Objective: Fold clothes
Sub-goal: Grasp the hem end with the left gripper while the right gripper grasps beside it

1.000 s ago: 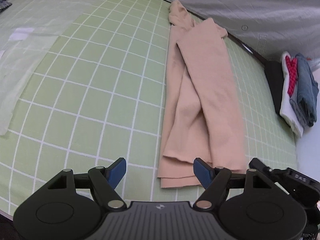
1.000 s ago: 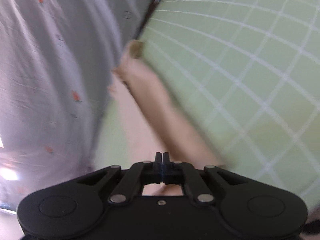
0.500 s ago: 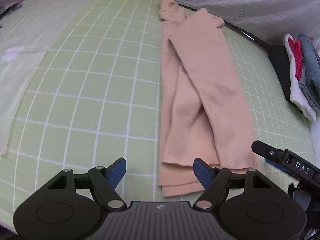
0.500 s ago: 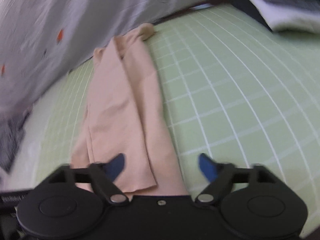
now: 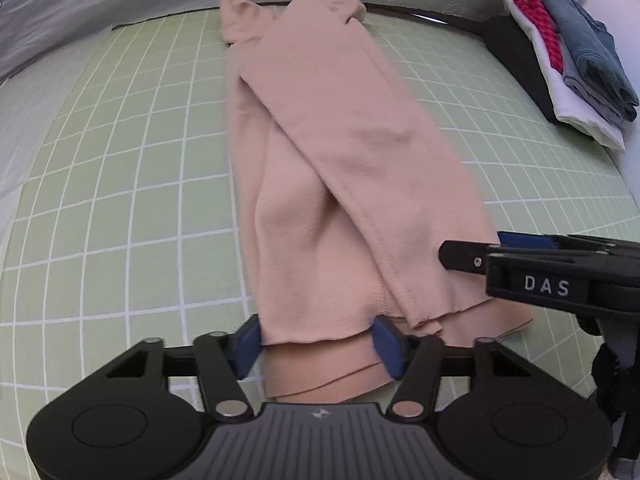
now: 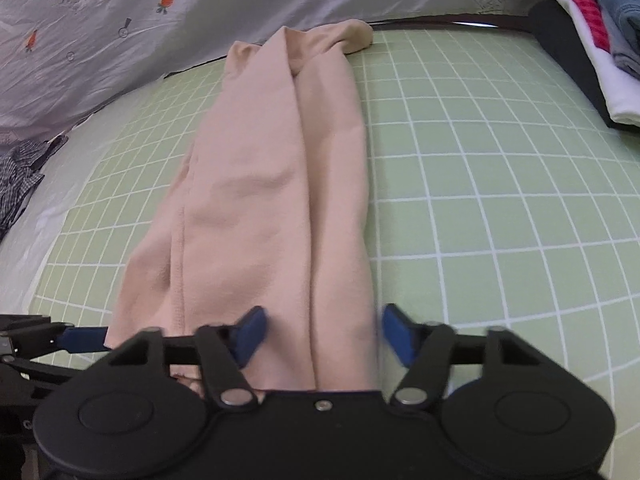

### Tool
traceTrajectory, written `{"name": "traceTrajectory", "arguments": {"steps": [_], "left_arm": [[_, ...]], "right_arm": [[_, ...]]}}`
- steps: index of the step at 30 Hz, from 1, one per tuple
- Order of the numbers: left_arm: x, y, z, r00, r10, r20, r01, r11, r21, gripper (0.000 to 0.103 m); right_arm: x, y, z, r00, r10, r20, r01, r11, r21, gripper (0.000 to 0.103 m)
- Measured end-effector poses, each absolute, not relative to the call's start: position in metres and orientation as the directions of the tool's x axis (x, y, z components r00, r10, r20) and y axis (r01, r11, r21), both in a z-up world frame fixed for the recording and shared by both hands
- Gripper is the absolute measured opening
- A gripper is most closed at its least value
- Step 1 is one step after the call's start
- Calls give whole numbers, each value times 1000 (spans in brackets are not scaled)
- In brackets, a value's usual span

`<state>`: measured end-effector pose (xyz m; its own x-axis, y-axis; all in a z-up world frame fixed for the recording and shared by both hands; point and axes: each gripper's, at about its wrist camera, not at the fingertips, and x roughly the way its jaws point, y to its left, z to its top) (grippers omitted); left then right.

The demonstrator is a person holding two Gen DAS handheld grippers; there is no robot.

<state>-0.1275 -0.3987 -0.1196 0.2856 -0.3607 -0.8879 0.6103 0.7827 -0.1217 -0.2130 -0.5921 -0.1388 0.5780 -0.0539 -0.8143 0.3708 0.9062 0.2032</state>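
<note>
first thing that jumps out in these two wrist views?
The long peach garment, folded into a narrow strip, runs down the middle of the green grid mat toward the cameras. At its near hem sit the left gripper and the right gripper, each with jaws apart straddling a corner; both have just been closing, not yet pinching. A stack of folded clothes lies at the far right.
</note>
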Motion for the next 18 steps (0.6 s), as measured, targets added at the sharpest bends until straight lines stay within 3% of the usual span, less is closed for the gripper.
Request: {"name": "traceTrajectory", "arguments": {"steps": [1,2,3,9,14,18], "left_arm": [[-128,-399,-120,281,-374,-884,619,774,-131,32],[-127,-398,-121,270,-393,-879,623,768,-152,23],[-126,-396,-122,256,-410,-875,621,764,-176,18],[-132,-374,-93,124,-556,-822,622,689,-372,14],[-142,-355,-3,115,-724,-680,716,534,-448,14],[-126,-353,52,136,-828,-545,696,471,-542,14]], "right_arm": [[-213,-591,-138,579,-52,-814,365,909,201,43],[-212,-592,-139,581,-40,-813,355,911,209,19],[-213,-593,-140,584,-17,-811,350,907,233,13],[-239,-601,-121,585,95,-805,329,880,343,12],[-280,-617,-51,640,161,-751,289,856,430,11],[-291,-643,9,752,176,-635,258,808,530,11]]}}
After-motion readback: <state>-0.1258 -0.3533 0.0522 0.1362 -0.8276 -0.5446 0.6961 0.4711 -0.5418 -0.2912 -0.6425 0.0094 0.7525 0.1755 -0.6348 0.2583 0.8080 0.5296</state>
